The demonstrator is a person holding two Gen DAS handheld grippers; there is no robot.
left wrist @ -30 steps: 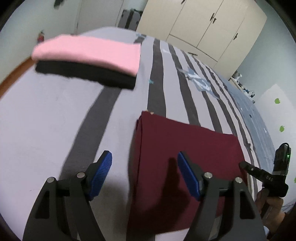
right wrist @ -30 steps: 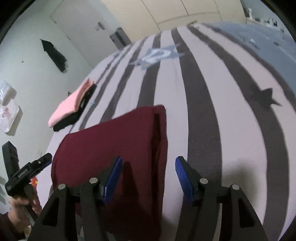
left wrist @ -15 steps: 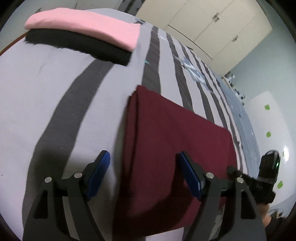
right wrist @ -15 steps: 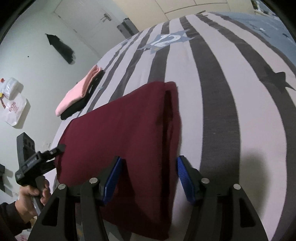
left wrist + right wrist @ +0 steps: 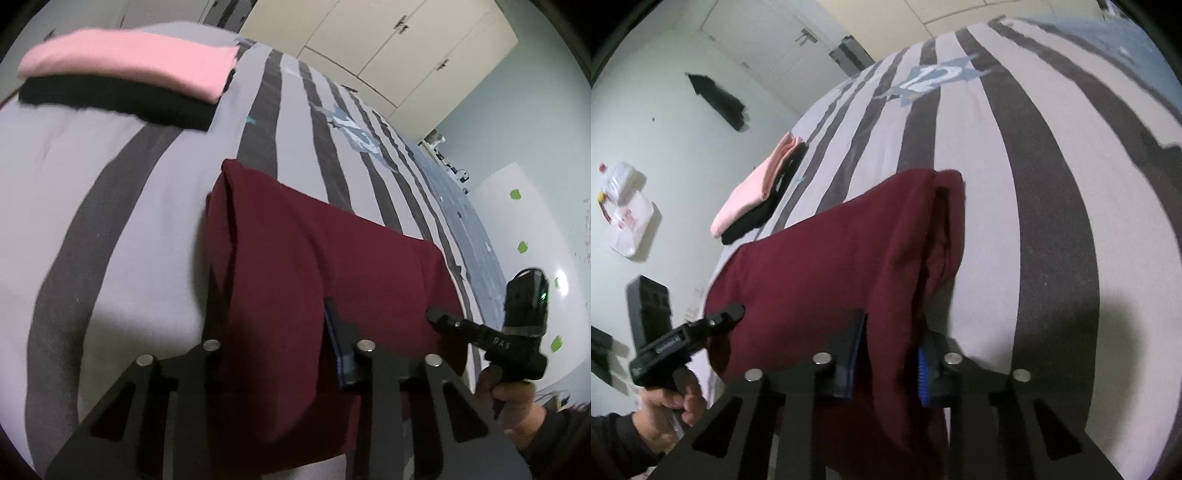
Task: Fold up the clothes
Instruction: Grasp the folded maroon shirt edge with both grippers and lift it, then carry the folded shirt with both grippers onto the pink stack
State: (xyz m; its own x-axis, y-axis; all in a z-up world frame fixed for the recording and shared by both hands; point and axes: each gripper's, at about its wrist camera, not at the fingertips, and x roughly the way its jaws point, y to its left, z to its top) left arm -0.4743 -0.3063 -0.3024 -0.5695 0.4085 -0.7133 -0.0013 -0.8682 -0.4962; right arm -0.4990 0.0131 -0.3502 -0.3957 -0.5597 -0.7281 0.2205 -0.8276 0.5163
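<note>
You grip the folded maroon cotton garment (image 5: 295, 266) at both near corners.

Your left gripper (image 5: 275, 354) and right gripper (image 5: 886, 363) each pinch its fabric on the grey-striped bedspread (image 5: 1015, 192); it seems partly lifted. A folded pink-and-black clothes stack (image 5: 125, 81) lies well apart.

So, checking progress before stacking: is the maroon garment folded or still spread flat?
Folded: the maroon garment shows doubled layers along its edge, both grippers pinching its near corners.
</note>
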